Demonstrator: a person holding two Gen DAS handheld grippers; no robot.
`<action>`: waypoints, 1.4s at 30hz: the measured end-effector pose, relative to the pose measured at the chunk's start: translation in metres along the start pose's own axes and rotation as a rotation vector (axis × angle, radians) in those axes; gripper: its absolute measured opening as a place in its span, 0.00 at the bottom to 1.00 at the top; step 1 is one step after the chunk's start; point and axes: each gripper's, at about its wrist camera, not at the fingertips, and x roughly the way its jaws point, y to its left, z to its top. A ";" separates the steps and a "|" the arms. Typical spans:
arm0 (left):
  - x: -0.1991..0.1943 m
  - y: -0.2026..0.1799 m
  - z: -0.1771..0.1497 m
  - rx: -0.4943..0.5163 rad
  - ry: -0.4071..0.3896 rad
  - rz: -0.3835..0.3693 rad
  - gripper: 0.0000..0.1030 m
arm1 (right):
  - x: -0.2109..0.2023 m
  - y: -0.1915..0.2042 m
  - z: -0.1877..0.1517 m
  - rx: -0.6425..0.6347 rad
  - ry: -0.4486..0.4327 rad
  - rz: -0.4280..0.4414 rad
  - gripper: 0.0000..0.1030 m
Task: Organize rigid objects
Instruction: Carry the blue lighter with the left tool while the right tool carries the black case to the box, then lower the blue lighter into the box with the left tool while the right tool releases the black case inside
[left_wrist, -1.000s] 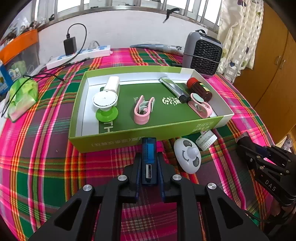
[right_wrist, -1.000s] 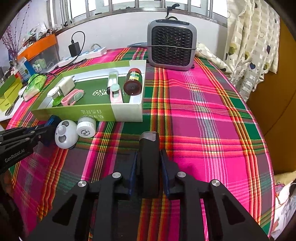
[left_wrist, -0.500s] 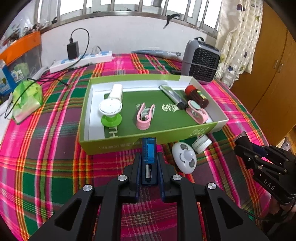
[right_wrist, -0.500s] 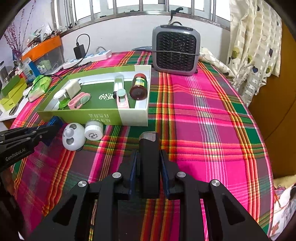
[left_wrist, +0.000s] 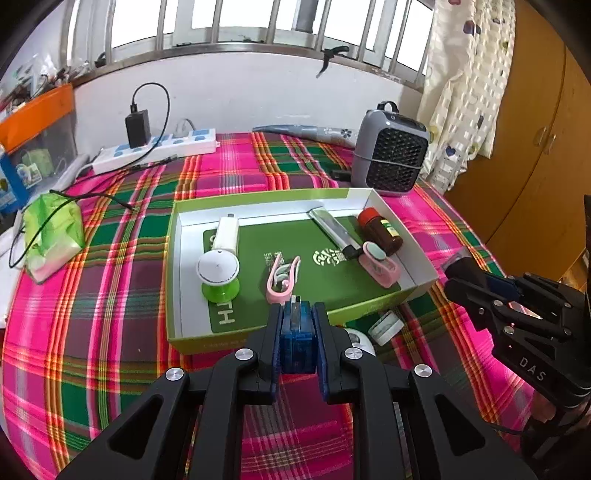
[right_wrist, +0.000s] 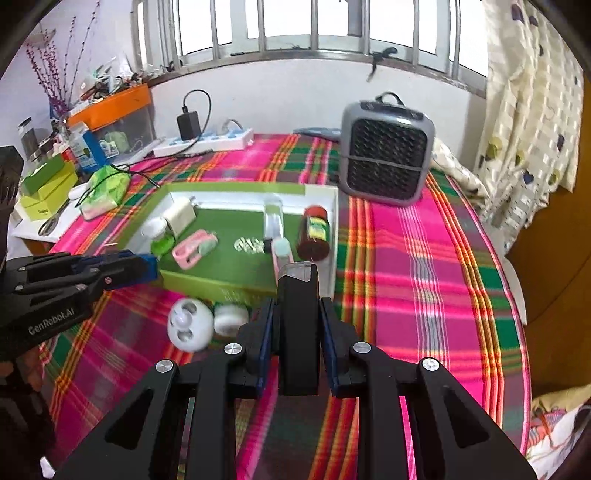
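My left gripper (left_wrist: 297, 334) is shut on a small blue USB device (left_wrist: 296, 339), held above the near wall of the green cardboard box (left_wrist: 177, 258). My right gripper (right_wrist: 297, 325) is shut on a black bar-shaped object (right_wrist: 298, 332) with a clear tip, hanging over the plaid cloth in front of the box (right_wrist: 236, 288). Inside the box lie a white-and-green knob (left_wrist: 218, 273), a white adapter (left_wrist: 226, 233), a pink clip (left_wrist: 282, 278), a silver pen-like tool (left_wrist: 334, 230), a brown bottle (left_wrist: 380, 230) and a pink case (left_wrist: 380, 264). A white round gadget (right_wrist: 190, 323) and a white cap (right_wrist: 231, 318) rest outside it.
A grey fan heater (right_wrist: 386, 147) stands behind the box at the right. A power strip with a charger (left_wrist: 155, 147) lies at the back, and a green pouch (left_wrist: 51, 230) with a cable at the left. Boxes clutter the left side table (right_wrist: 44, 192).
Both grippers have risen with their objects still held; the box and table now appear farther below. The left gripper's blue device now overlaps the box's near wall.
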 end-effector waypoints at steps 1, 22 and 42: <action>0.000 0.001 0.002 0.000 -0.002 -0.002 0.15 | 0.000 0.002 0.002 -0.005 -0.002 0.003 0.24; 0.030 0.011 0.046 -0.008 -0.003 -0.042 0.15 | 0.039 0.016 0.053 -0.038 0.020 0.051 0.24; 0.085 0.024 0.069 -0.028 0.075 -0.039 0.15 | 0.108 0.024 0.077 -0.075 0.134 0.128 0.24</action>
